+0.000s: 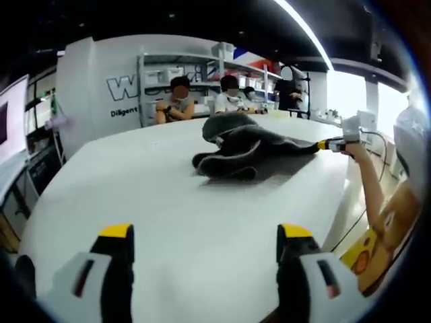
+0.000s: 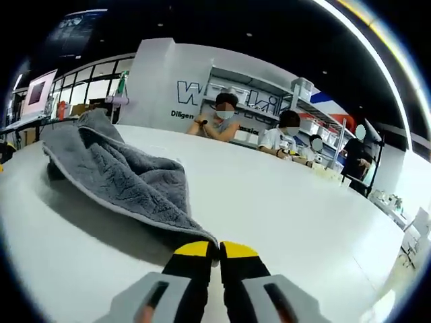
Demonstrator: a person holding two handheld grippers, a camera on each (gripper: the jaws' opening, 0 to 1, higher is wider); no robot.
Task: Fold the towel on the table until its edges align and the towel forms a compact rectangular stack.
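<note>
Pinching a corner of the grey towel (image 2: 128,178), the right gripper (image 2: 214,253) has its jaws clamped together; the left gripper (image 1: 205,242) hovers apart above the white table (image 1: 168,222), well short of the crumpled towel; better to lift slowly, keeping that corner taut

Seated people: three at the far edge of the white desk (image 1: 168,222), among them one in a grey top (image 2: 219,124) and one in a white top (image 2: 281,139). Standing person in dark clothing (image 2: 357,158), far right. Metal shelving with storage boxes (image 1: 176,74), against the far wall. White wall panel bearing large lettering (image 1: 111,84), far left. Ceiling light strip (image 1: 306,30), overhead right.
</note>
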